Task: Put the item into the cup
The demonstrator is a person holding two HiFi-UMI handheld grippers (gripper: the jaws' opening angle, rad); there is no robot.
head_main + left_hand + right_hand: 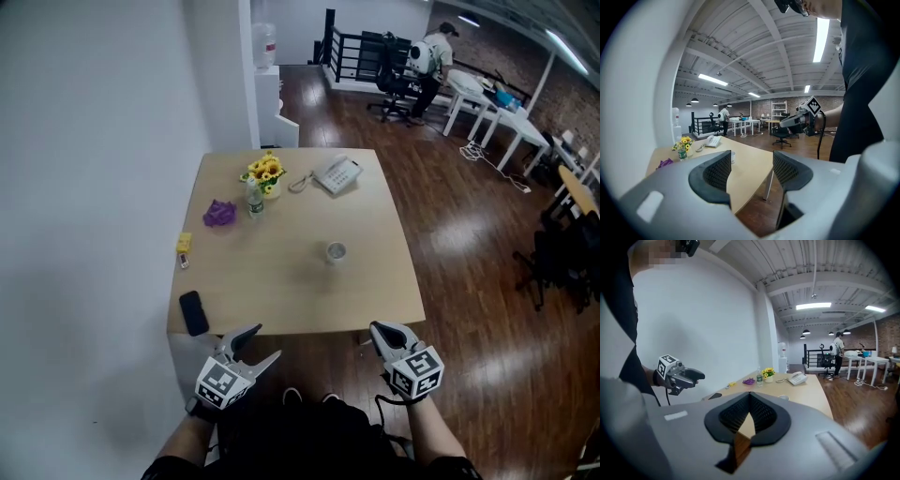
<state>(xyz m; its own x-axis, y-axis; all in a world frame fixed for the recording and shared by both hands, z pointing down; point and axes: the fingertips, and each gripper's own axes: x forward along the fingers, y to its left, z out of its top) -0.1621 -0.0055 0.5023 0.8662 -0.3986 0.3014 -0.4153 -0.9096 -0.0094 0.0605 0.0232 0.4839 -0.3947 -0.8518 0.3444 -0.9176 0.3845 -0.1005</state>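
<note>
Head view: cup [336,251] interior unreadable; purple item [220,214] too small to identify.

The yellow item [184,243] and the purple lump [220,214] are too small to identify — likewise what the cup [336,251] holds.

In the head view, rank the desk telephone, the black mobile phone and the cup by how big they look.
1. desk telephone
2. black mobile phone, close behind; it is nearer the camera, so this is unsure
3. cup
</note>
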